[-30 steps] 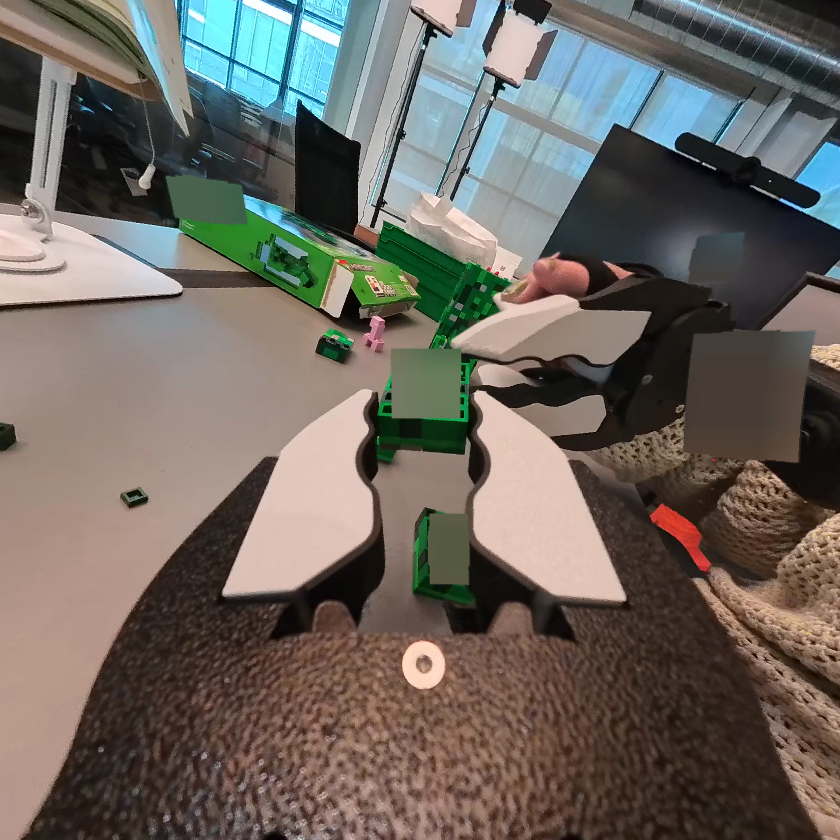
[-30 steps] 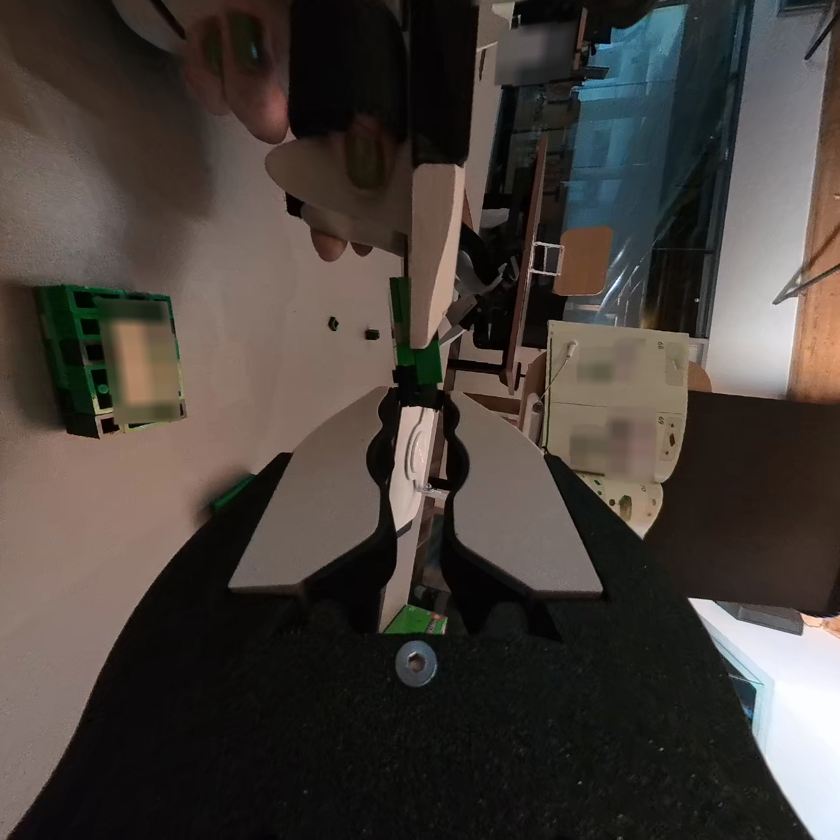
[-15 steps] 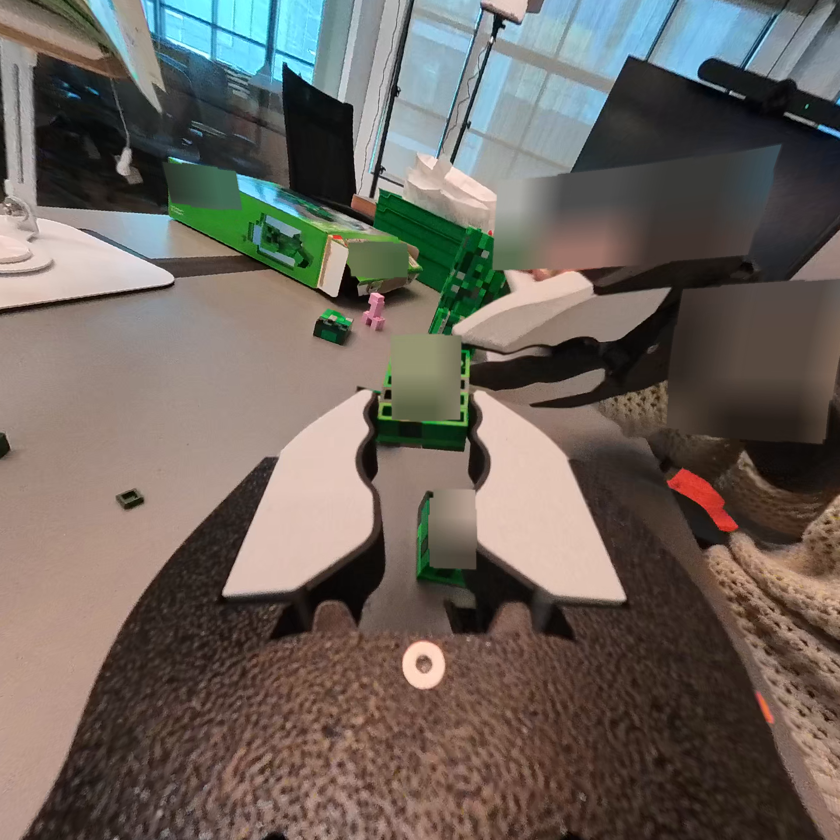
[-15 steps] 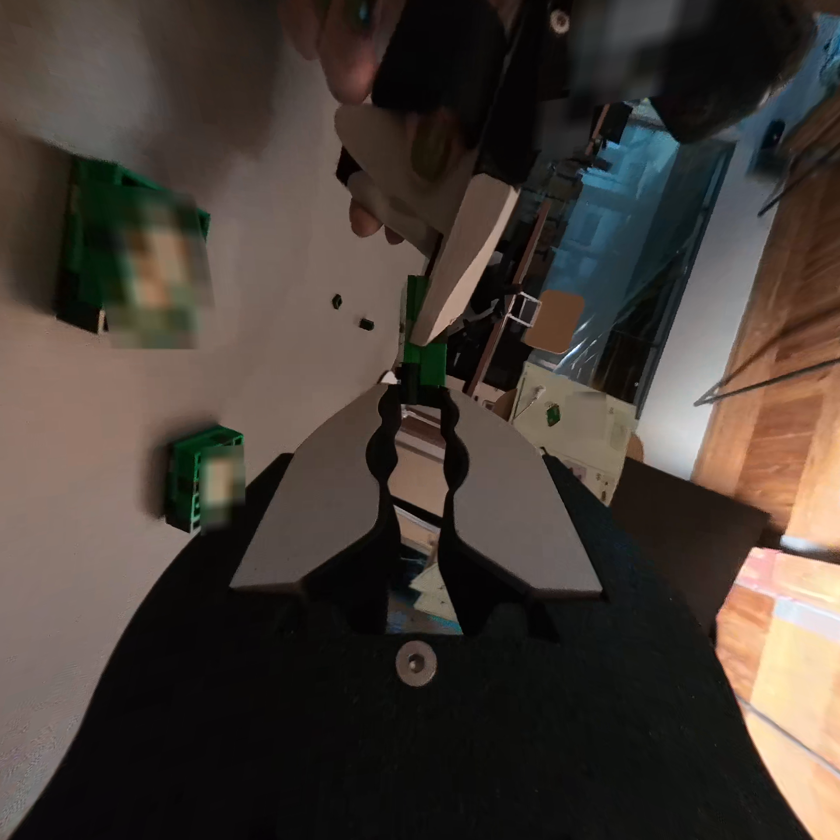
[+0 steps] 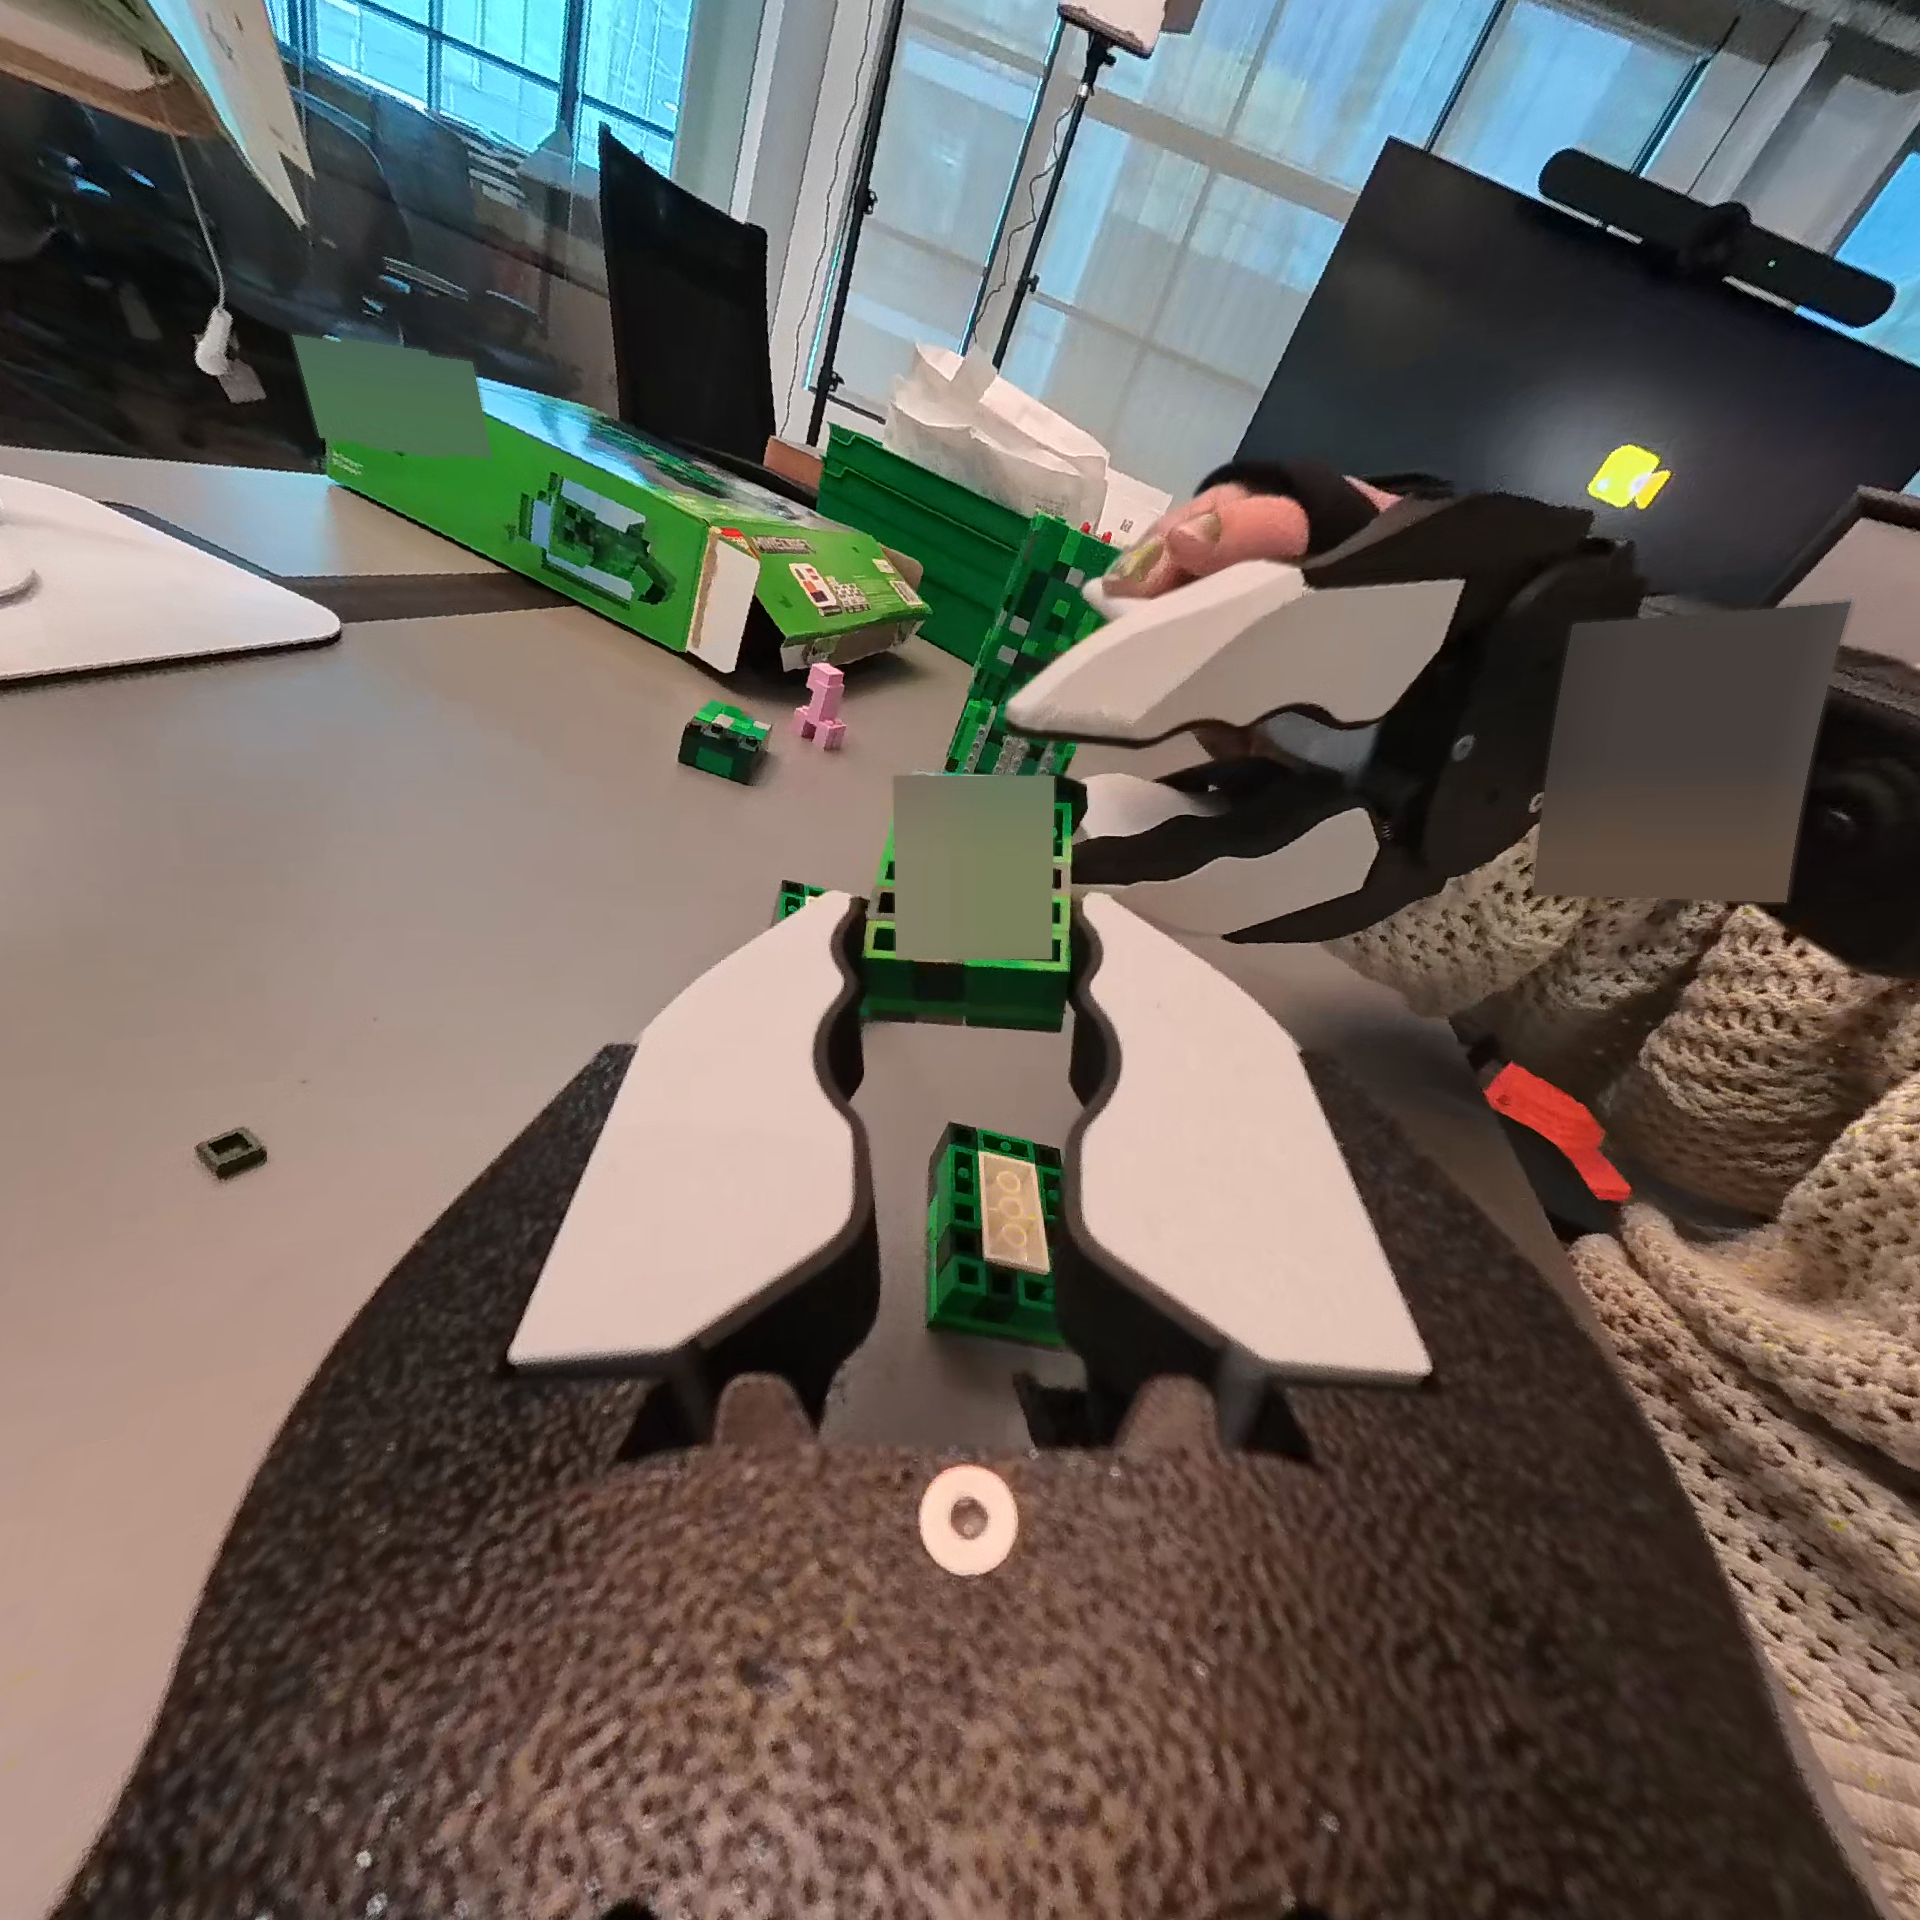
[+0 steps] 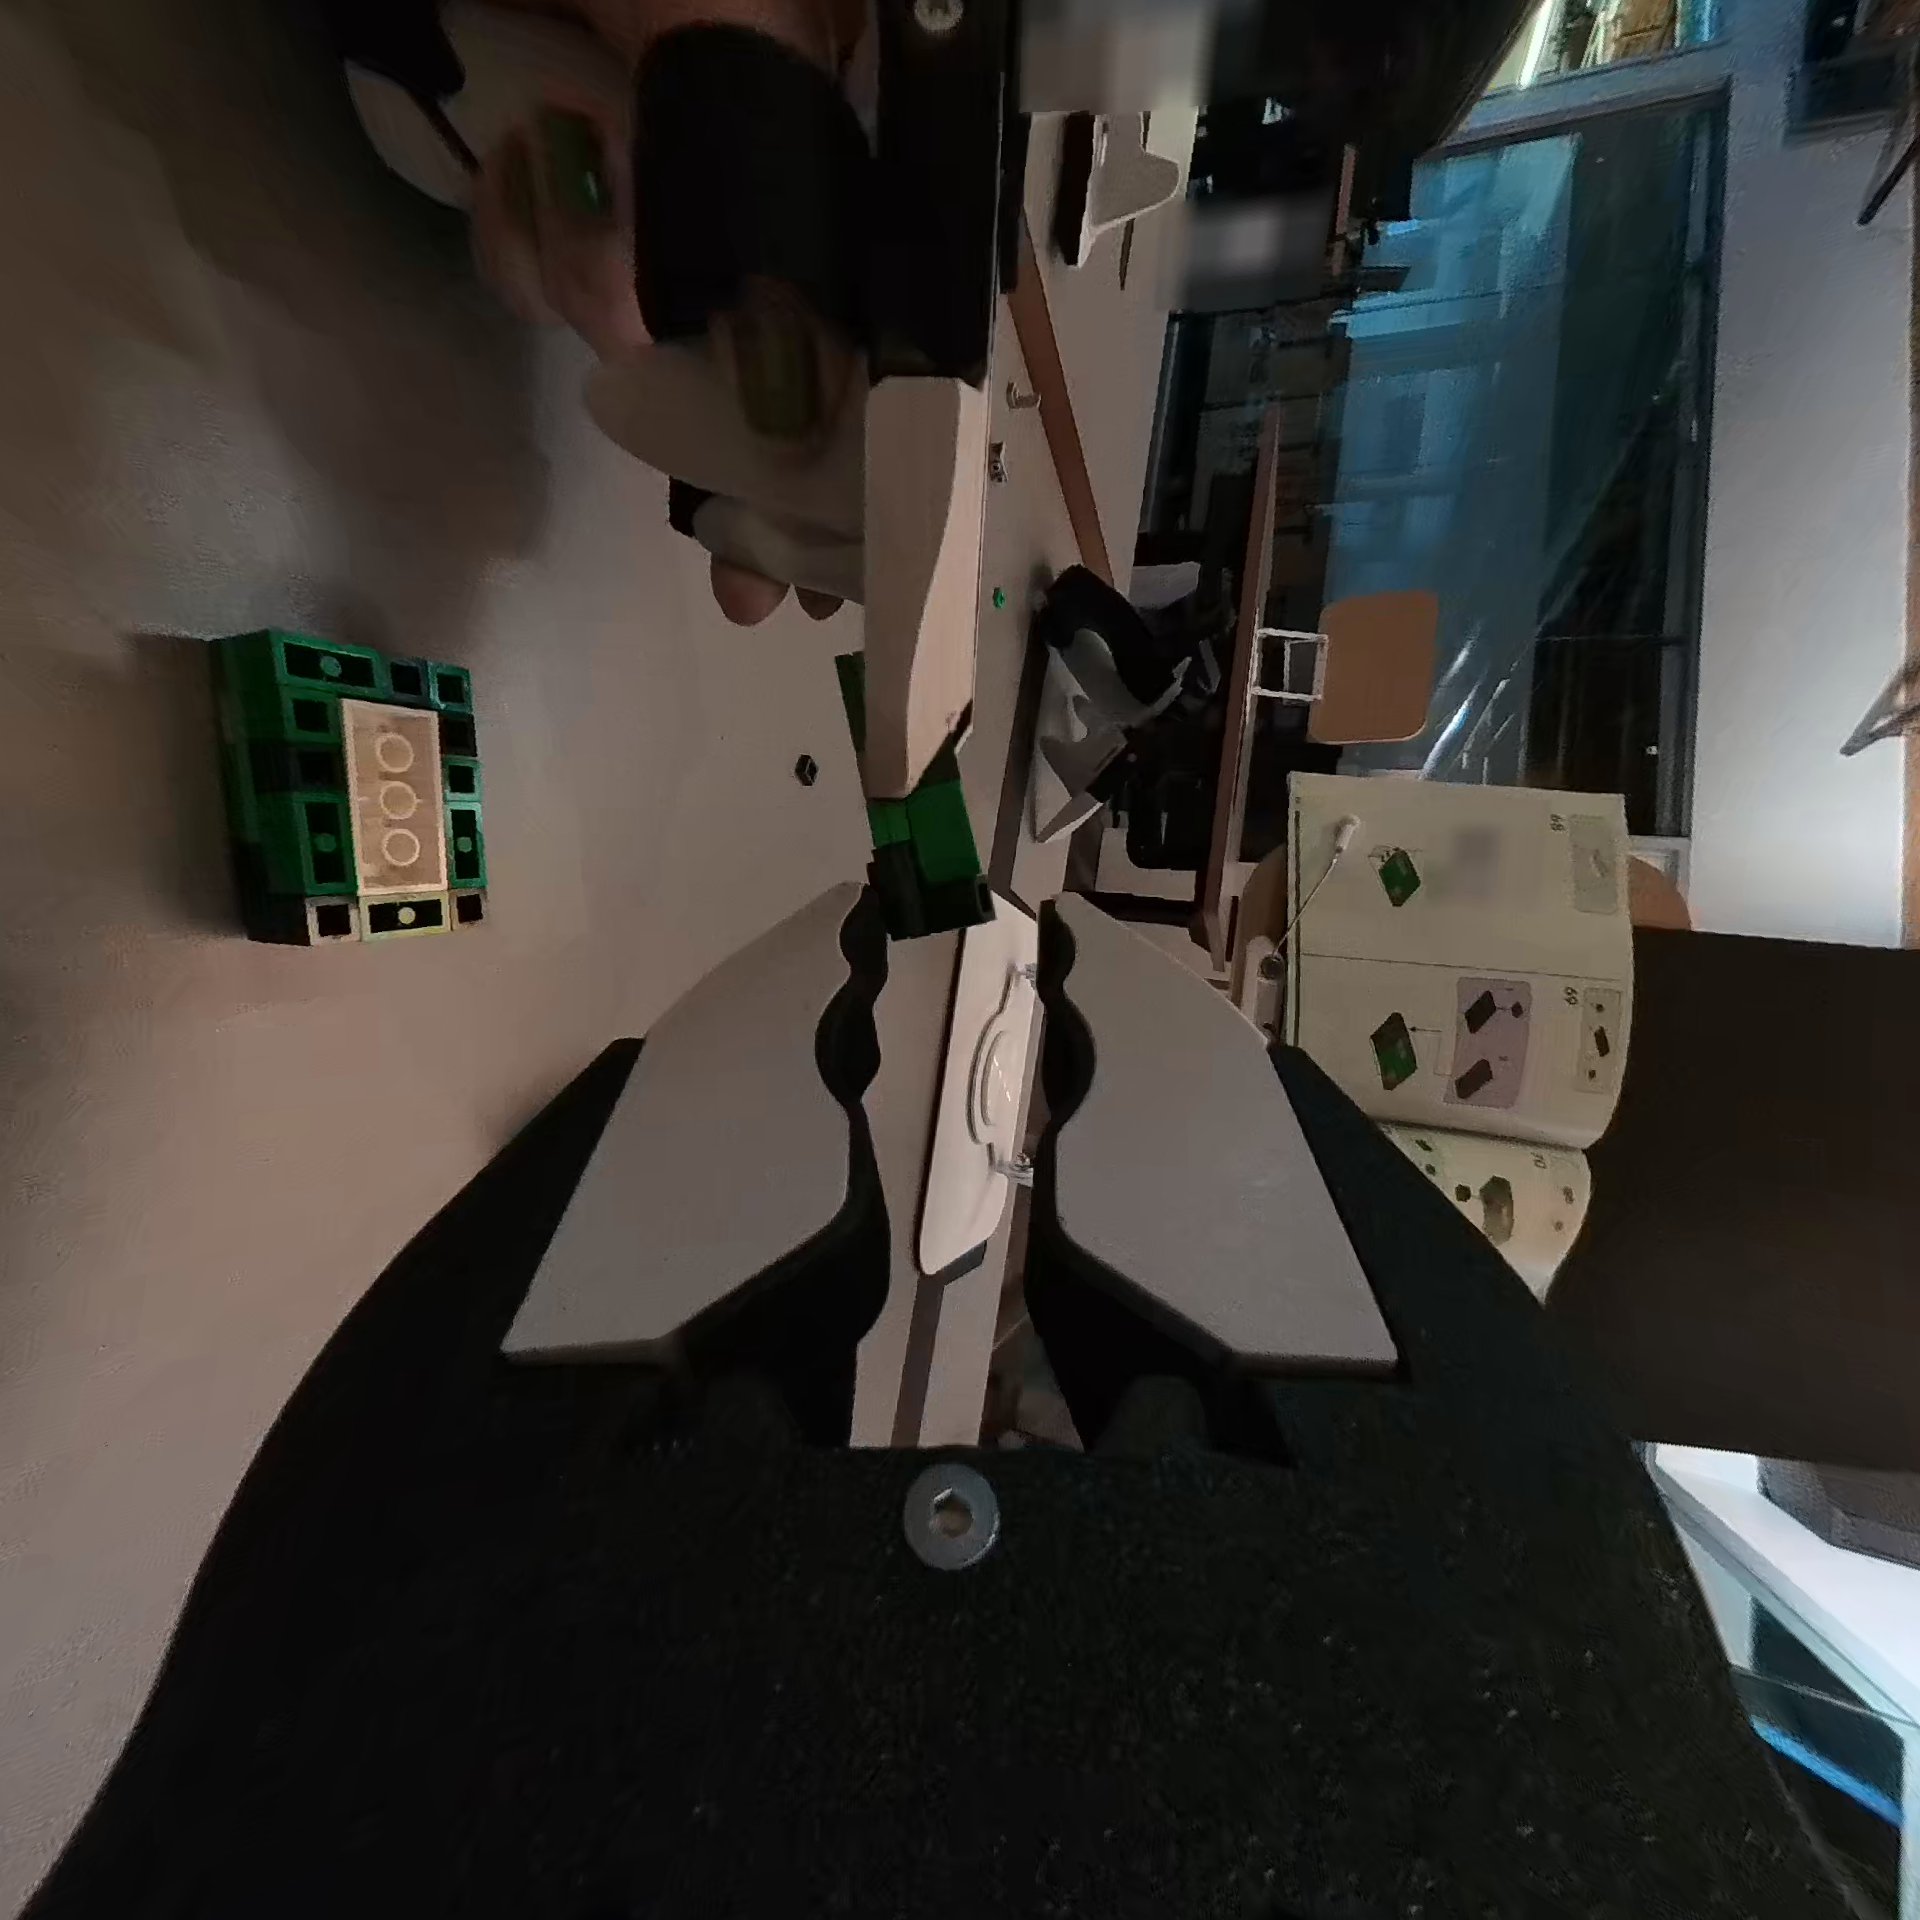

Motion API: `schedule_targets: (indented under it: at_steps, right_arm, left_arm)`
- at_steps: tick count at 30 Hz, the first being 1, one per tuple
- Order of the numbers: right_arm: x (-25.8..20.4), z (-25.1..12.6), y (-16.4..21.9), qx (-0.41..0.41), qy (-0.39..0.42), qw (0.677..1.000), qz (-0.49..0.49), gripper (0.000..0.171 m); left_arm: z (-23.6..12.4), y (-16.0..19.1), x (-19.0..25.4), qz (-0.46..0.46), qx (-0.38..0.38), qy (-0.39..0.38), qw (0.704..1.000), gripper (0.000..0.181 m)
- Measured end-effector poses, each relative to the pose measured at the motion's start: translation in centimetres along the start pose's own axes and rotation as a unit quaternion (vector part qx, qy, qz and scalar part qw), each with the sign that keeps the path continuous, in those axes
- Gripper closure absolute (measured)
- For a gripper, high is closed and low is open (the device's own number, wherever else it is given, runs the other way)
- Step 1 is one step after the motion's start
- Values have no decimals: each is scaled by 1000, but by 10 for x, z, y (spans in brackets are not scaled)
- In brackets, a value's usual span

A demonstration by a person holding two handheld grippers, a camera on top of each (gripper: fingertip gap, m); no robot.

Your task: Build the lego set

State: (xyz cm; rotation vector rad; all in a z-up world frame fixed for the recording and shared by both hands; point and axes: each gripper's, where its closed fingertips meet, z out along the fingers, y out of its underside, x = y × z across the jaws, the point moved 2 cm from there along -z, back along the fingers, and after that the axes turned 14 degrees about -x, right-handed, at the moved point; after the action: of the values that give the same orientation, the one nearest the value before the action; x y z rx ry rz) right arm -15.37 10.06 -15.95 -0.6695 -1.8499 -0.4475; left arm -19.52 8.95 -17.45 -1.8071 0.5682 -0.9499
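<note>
Block [image 5: 961, 977] clamped at tip of left tool [image 5: 961, 940], above tabletop [image 5: 364, 935]. Right tool [image 6: 951, 914], seemingly pinching same block from right side, crosswise. Smaller block [image 5: 995, 1242] lying below, untouched.

L gripper [image 5: 964, 940] clamps green lego block [image 5: 961, 977] | R gripper [image 5: 1049, 774] beside — small block [image 5: 995, 1236] on table [image 5: 312, 883]

block [image 5: 995, 1236] before assembly [image 5: 966, 977], box [image 5: 623, 530] behind

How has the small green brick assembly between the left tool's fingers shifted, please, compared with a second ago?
Cannot tell: the small green brick assembly keeps its place between the fingers, though the camera itself moves.
</note>
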Motion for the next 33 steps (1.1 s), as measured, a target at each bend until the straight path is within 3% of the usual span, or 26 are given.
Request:
schedule_targets:
  at_steps: [13,25,29,33]
  right_arm:
    - [-5,1,-1,-10,49,995,-86,152]
    - [-9,2,1,-14,-54,998,-15,154]
    - [-13,3,3,-11,-118,992,33,154]
    - [-17,3,6,-6,-175,981,77,154]
  left_arm:
    - [1,3,-2,-19,-11,4,1000,145]
    - [2,4,-1,-15,-15,8,1000,145]
    - [0,1,0,89,-28,-59,994,119]
    - [2,4,6,242,-55,-147,957,120]
